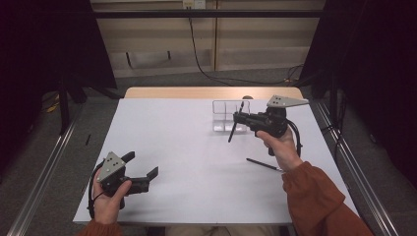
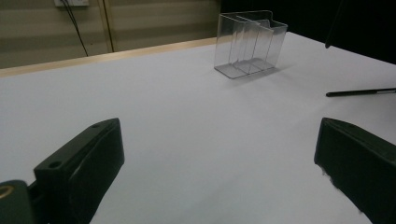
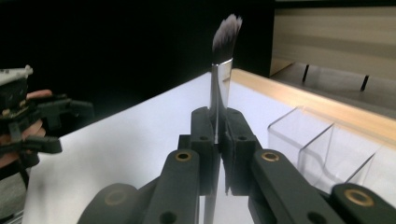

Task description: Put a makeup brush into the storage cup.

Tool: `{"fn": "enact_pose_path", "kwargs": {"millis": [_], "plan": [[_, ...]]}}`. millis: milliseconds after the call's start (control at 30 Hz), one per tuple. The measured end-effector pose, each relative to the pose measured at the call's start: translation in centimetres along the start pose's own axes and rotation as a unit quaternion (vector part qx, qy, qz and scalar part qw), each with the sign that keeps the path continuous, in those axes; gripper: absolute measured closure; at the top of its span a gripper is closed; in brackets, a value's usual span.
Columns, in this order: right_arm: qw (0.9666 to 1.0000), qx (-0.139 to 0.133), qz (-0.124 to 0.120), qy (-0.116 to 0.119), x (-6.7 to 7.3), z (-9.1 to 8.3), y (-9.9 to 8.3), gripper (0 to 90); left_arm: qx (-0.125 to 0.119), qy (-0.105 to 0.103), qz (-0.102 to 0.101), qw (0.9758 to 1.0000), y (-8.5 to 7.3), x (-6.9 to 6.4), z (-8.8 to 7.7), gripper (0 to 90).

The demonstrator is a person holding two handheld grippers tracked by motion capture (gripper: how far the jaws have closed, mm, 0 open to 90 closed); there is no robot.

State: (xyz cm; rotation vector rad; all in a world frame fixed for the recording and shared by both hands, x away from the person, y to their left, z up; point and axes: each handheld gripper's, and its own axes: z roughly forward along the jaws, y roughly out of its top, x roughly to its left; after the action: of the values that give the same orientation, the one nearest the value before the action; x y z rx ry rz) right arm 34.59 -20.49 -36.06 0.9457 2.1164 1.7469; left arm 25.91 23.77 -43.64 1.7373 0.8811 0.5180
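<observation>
Right tool [image 3: 216, 140] clamps a silver-ferruled makeup brush [image 3: 223, 60] upright beside the clear plastic divided organiser [image 1: 230, 115]; left tool [image 1: 145, 164] gapes wide over the white worktop [image 1: 187, 157]

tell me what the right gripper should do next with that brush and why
Probably carry the makeup brush over the clear divided holder and lower it, handle first, into a compartment. The right gripper is shut on the brush, bristles up, beside the holder and above the table. A second brush waits there.

Dim, soft overhead light — dark edges, slightly blurry.
</observation>
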Motion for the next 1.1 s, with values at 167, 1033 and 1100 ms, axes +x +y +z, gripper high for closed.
{"fn": "enact_pose_path", "kwargs": {"millis": [167,1033,1100], "plan": [[0.9999,-0.004,-0.001,-0.009,-0.7,0.1,1.4,83.9,-0.001,0.002,-0.002,1.0000,-0.2,0.3,-0.3,2.4],[0.9986,-0.004,-0.015,-0.050,-3.5,3.9,6.2,83.9,-0.009,0.004,-0.006,0.9999,-0.7,-0.1,-1.0,3.8],[0.9983,-0.001,-0.019,-0.055,-3.8,4.2,6.6,83.9,-0.014,0.003,-0.004,0.9999,-0.6,-0.2,-0.9,3.8]]}}
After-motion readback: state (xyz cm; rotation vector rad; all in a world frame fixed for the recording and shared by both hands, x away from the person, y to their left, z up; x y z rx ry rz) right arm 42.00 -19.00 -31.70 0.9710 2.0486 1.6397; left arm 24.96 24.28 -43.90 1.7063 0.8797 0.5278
